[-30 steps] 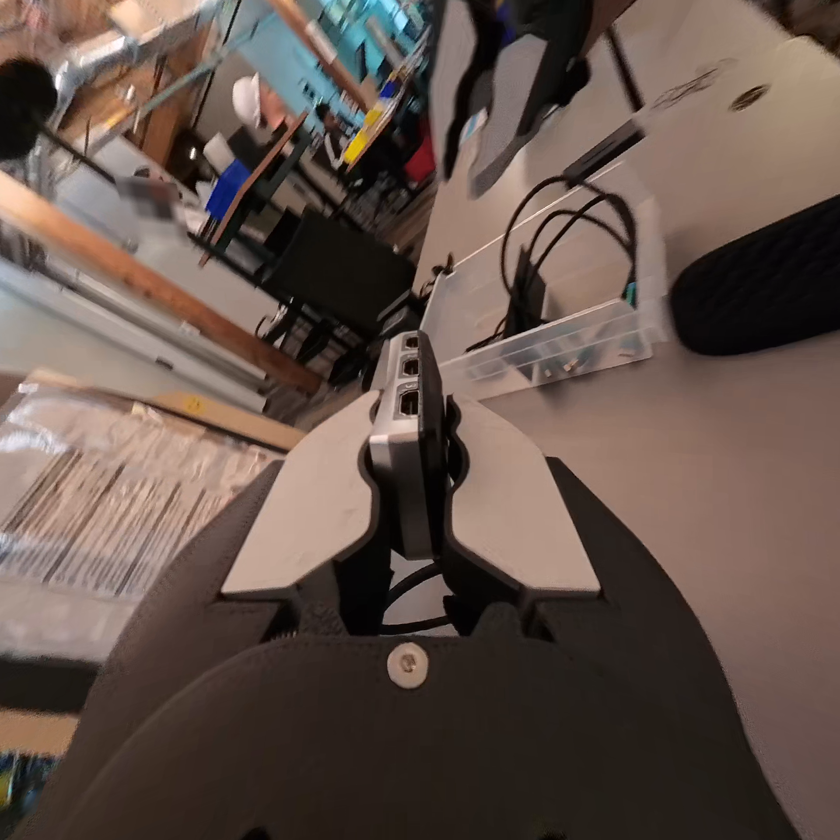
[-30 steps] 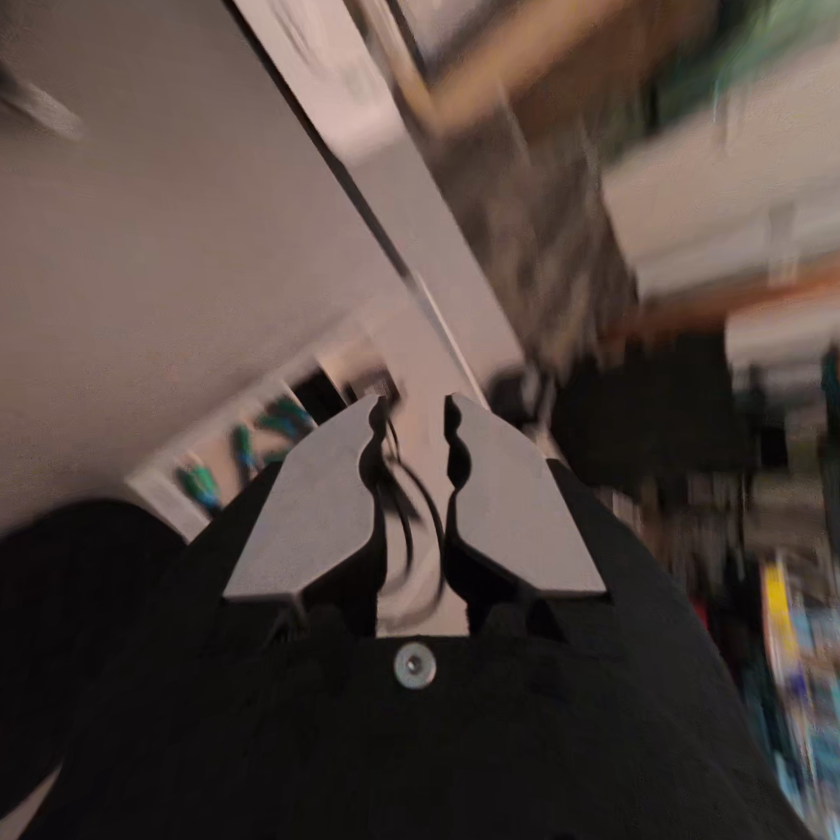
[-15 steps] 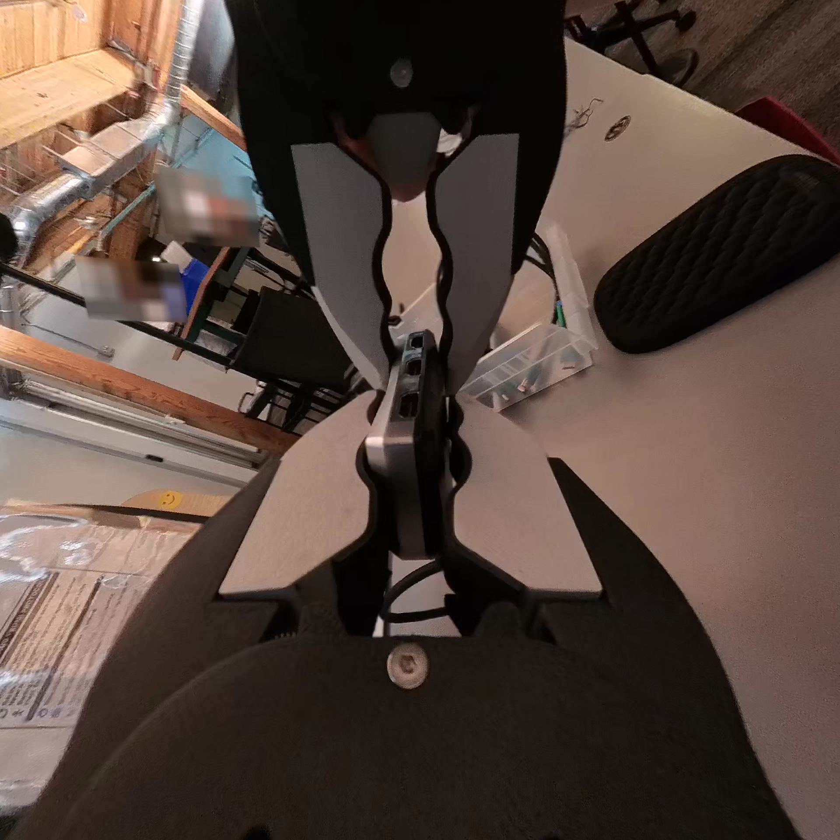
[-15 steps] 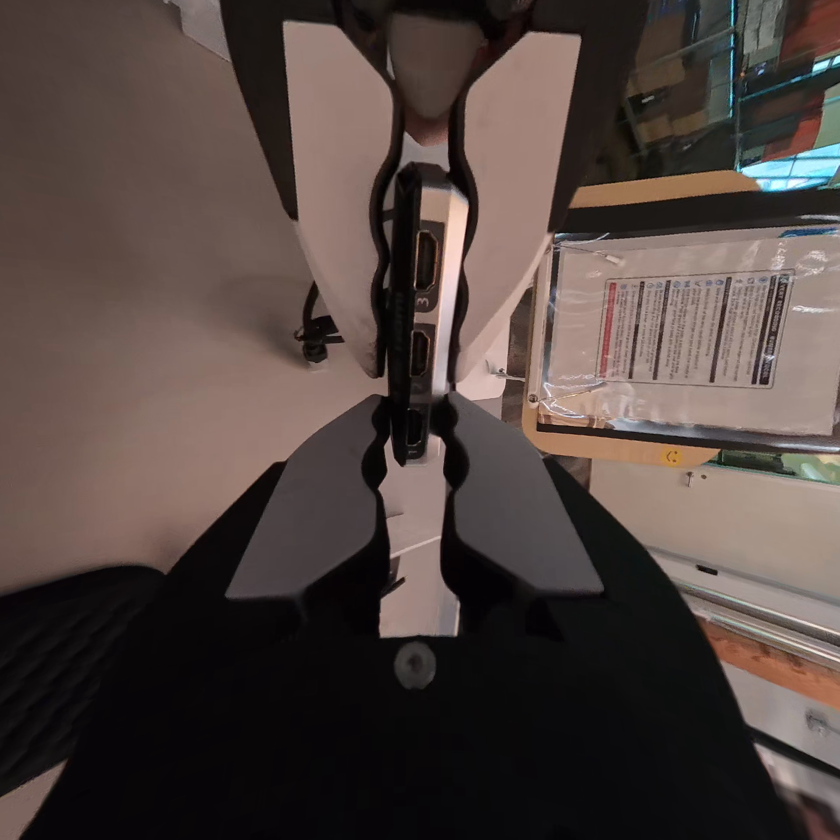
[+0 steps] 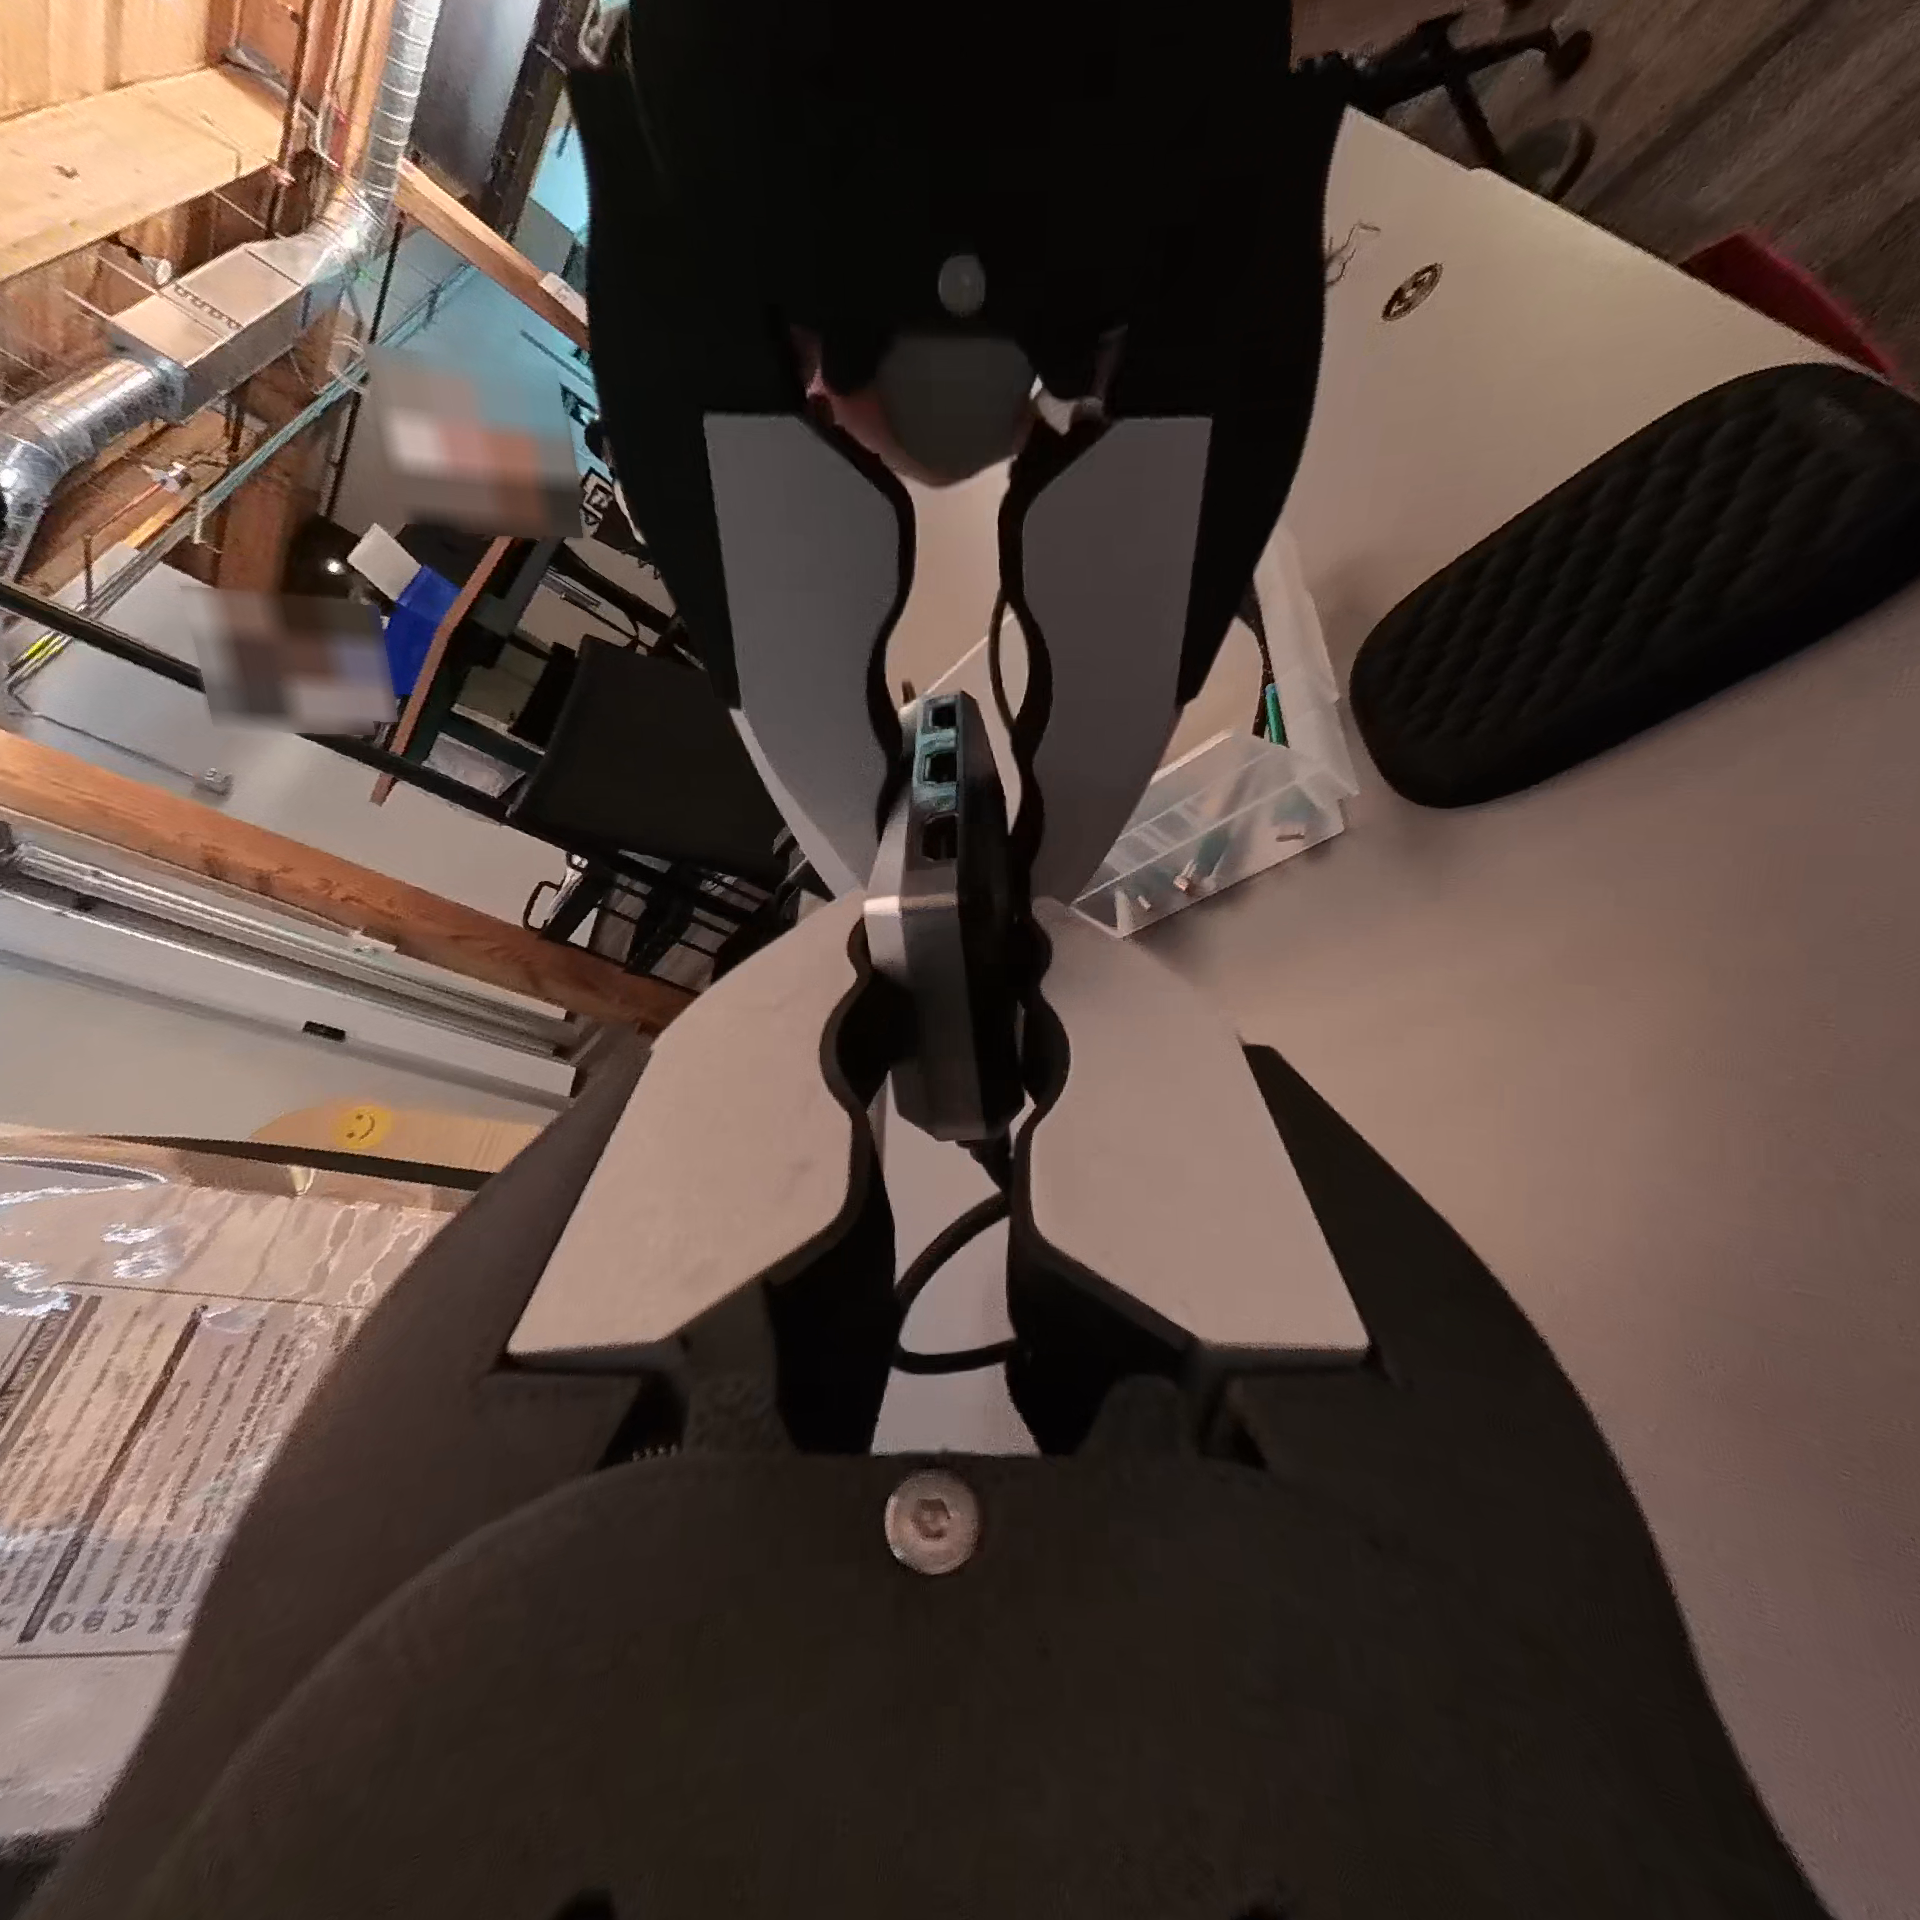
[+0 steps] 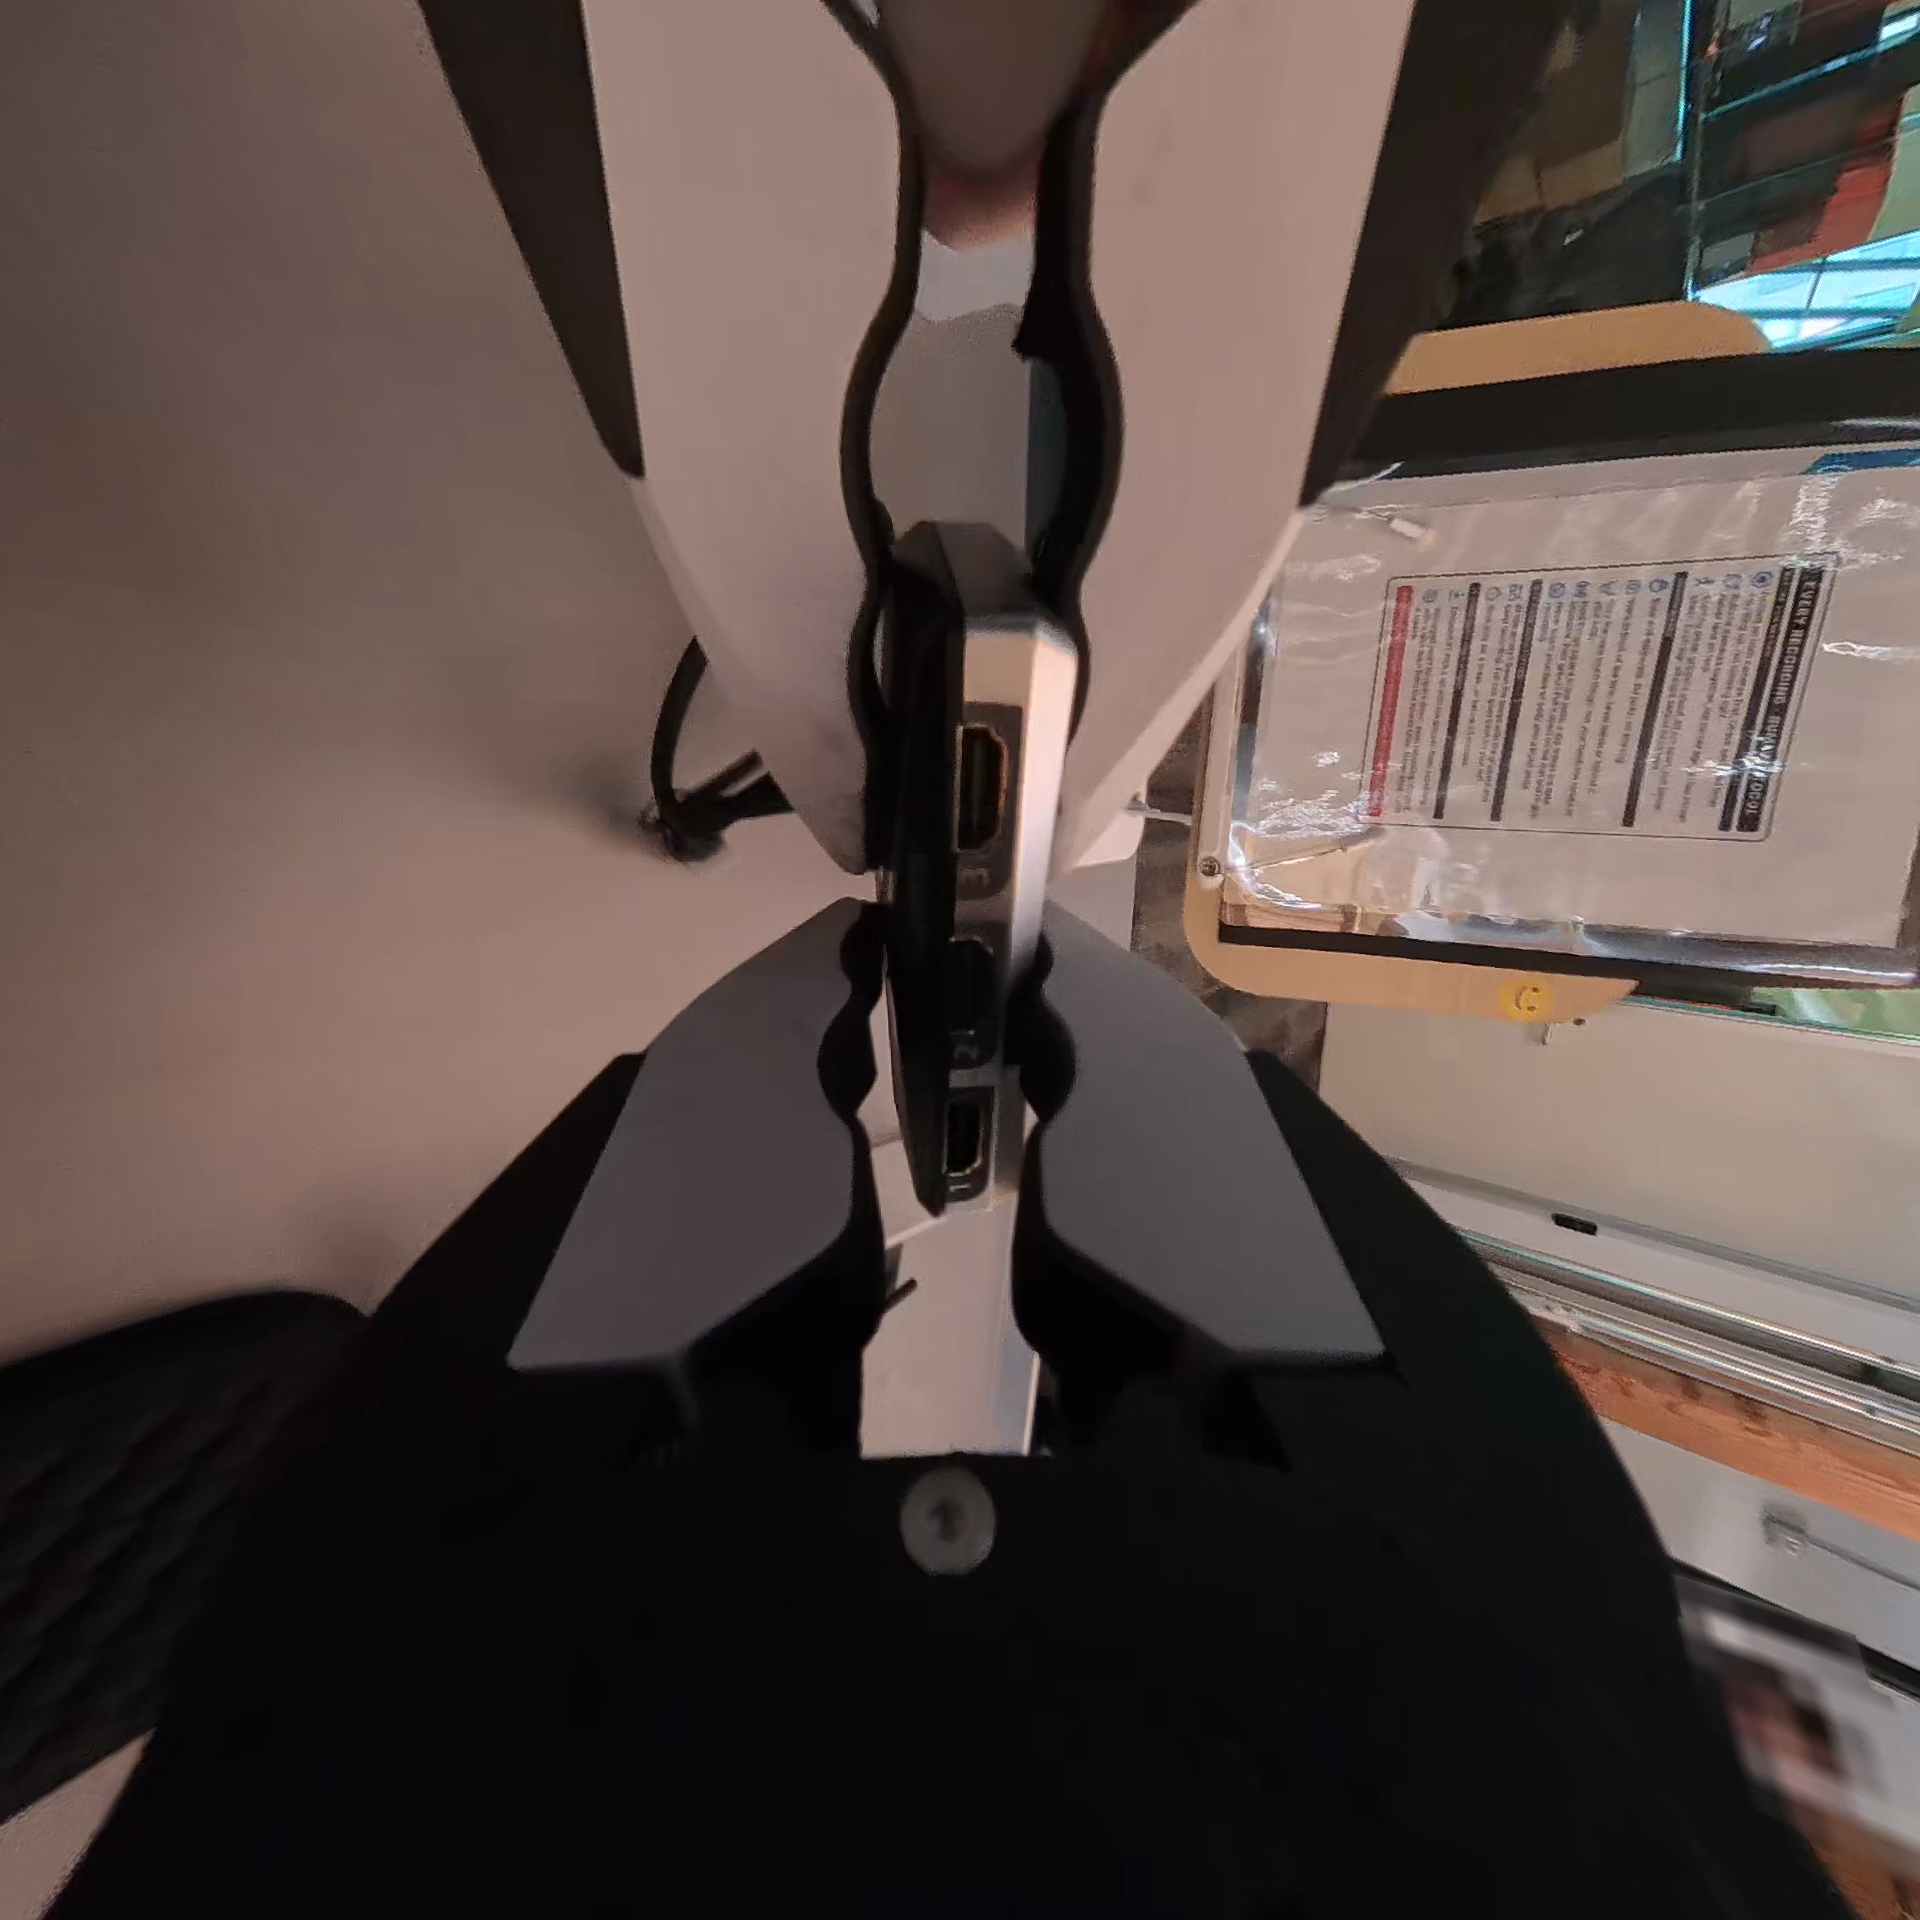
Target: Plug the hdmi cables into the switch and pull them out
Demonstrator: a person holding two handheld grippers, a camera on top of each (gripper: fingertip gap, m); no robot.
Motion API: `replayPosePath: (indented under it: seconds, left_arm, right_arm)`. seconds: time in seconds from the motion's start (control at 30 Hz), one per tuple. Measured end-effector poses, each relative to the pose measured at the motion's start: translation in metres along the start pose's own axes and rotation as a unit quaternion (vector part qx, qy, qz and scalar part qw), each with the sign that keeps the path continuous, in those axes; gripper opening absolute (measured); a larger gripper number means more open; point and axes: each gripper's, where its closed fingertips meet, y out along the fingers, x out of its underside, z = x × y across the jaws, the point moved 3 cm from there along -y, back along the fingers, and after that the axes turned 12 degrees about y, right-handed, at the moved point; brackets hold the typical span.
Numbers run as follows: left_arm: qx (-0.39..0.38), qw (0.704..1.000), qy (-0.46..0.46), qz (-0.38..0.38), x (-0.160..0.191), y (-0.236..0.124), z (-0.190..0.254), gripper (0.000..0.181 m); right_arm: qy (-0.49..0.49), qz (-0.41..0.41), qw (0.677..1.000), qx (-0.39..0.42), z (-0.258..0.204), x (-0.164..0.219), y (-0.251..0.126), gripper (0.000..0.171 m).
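The HDMI switch (image 5: 935,997) is a slim silver and black box with a row of empty ports along one edge (image 6: 982,790). It hangs above the white table (image 5: 1558,1143). My left gripper (image 5: 951,920) is shut on one end of it. My right gripper (image 6: 956,920) faces the left one tip to tip, and its fingers close on the other end. Each gripper also shows in the other's view, the right gripper (image 5: 956,894) and the left gripper (image 6: 961,862). A thin black cable (image 5: 935,1299) runs from the switch's end and loops between my left fingers. No HDMI plug sits in any port.
A clear plastic box (image 5: 1247,810) holding black cables and small parts stands on the table behind the switch. A black padded wrist rest (image 5: 1662,582) lies to its right. A tied black cable bundle (image 6: 686,800) lies on the table. A board with a laminated sheet (image 6: 1558,727) stands past the table edge.
My right gripper swung in from the plastic box and slid its fingers over the far end of the switch. The switch now sits deeper in the right fingers and less deep in the left.
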Motion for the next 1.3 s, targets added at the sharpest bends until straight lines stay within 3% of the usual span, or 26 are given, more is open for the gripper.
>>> replayPosePath:
  seconds: [0.13, 0.27, 0.43, 0.6, 0.73, 0.9, 1.1, 1.3]
  left_arm:
    - [-0.089, 0.996, -0.025, -0.006, 0.004, -0.007, -0.02, 0.033]
    - [-0.164, 0.983, -0.073, -0.04, 0.02, -0.033, -0.048, 0.038]
    - [-0.176, 0.979, -0.089, -0.055, 0.033, -0.053, -0.056, 0.029]
    - [-0.173, 0.977, -0.099, -0.072, 0.042, -0.054, -0.056, 0.03]
    - [-0.165, 0.978, -0.102, -0.082, 0.044, -0.052, -0.055, 0.03]
    - [-0.154, 0.978, -0.108, -0.089, 0.047, -0.05, -0.053, 0.03]
    - [-0.14, 0.979, -0.105, -0.105, 0.053, -0.048, -0.049, 0.03]
    - [-0.129, 0.981, -0.107, -0.101, 0.055, -0.048, -0.048, 0.028]
  right_arm:
    - [0.017, 0.003, 1.0, 0.016, 0.017, 0.003, -0.007, 0.024]
    - [0.06, -0.036, 0.995, 0.069, 0.071, 0.036, -0.025, 0.023]
    - [0.153, -0.07, 0.978, 0.119, 0.14, 0.094, -0.062, 0.023]
    - [0.234, -0.093, 0.962, 0.108, 0.167, 0.153, -0.079, 0.023]
    - [0.263, -0.156, 0.95, 0.062, 0.158, 0.206, -0.058, 0.023]
    - [0.296, -0.232, 0.926, -0.02, 0.127, 0.259, -0.001, 0.023]
    - [0.432, -0.173, 0.874, -0.136, 0.104, 0.28, 0.065, 0.023]
    - [0.567, -0.136, 0.789, -0.192, 0.092, 0.303, 0.105, 0.023]
